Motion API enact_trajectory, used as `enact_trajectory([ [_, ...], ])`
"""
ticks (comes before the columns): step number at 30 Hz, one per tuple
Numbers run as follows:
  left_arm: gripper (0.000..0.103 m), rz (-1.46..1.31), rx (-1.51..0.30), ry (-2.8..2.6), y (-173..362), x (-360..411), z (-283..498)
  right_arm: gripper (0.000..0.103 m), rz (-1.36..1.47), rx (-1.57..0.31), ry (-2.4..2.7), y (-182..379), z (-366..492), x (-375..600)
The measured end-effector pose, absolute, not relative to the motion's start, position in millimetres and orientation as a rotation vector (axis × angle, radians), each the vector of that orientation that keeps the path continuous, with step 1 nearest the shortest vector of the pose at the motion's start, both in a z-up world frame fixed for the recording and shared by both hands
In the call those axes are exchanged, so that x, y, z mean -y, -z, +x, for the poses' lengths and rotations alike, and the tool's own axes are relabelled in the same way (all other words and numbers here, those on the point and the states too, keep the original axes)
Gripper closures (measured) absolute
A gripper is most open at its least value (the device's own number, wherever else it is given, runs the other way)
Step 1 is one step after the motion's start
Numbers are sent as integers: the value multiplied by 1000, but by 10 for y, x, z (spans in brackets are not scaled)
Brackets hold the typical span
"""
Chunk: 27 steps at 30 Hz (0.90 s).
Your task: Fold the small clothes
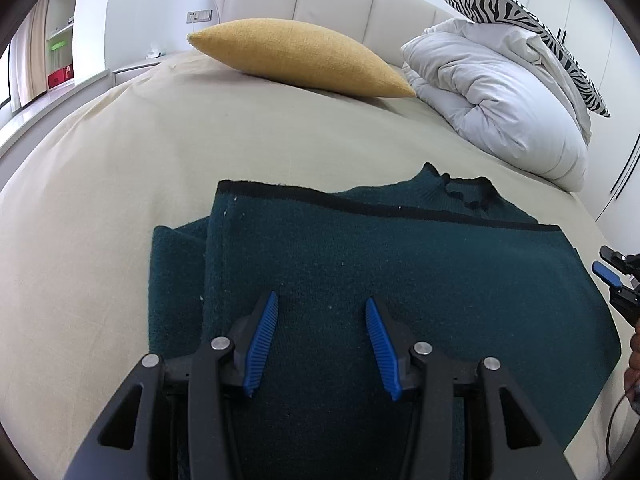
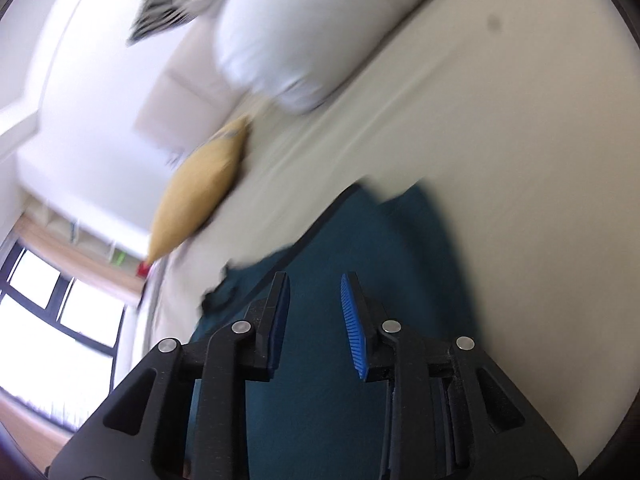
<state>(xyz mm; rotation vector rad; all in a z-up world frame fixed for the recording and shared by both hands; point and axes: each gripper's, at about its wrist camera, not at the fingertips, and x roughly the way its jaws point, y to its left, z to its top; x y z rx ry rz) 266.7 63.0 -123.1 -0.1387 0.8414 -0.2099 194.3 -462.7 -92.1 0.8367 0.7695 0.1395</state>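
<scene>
Left gripper [image 1: 322, 305] spread above folded sweater [image 1: 400, 272] on near bed [image 1: 120, 168]; right gripper [image 2: 313, 282] likewise spread, gripping nothing. Yellow cushion [image 1: 300, 56], duvet [image 1: 500, 100] far.

A mustard cushion [image 1: 304, 60] lies on the beige bed [image 1: 120, 184] near the padded headboard [image 1: 332, 0]. Beside it sits a bunched white duvet [image 1: 508, 100], with a zebra-print pillow [image 1: 532, 36] apparently leaning on top. Shelves [image 1: 60, 32] stand far left.
</scene>
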Motion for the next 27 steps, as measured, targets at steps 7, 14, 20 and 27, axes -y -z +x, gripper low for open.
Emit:
enact_trajectory([
  [7, 54, -116, -838, 202, 1230, -618, 2653, 76, 679, -1014, -629, 1095, 1778, 2725],
  [14, 54, -114, -834, 202, 1242, -605, 2637, 81, 809, -1044, -594, 1544, 1560, 2746],
  [20, 54, -113, -831, 201, 1243, -596, 2624, 83, 965, -873, -380, 1552, 1382, 3797],
  [27, 57, -181, -879, 202, 1056, -663, 2447, 80, 1012, -759, -151, 1379, 920, 4353],
])
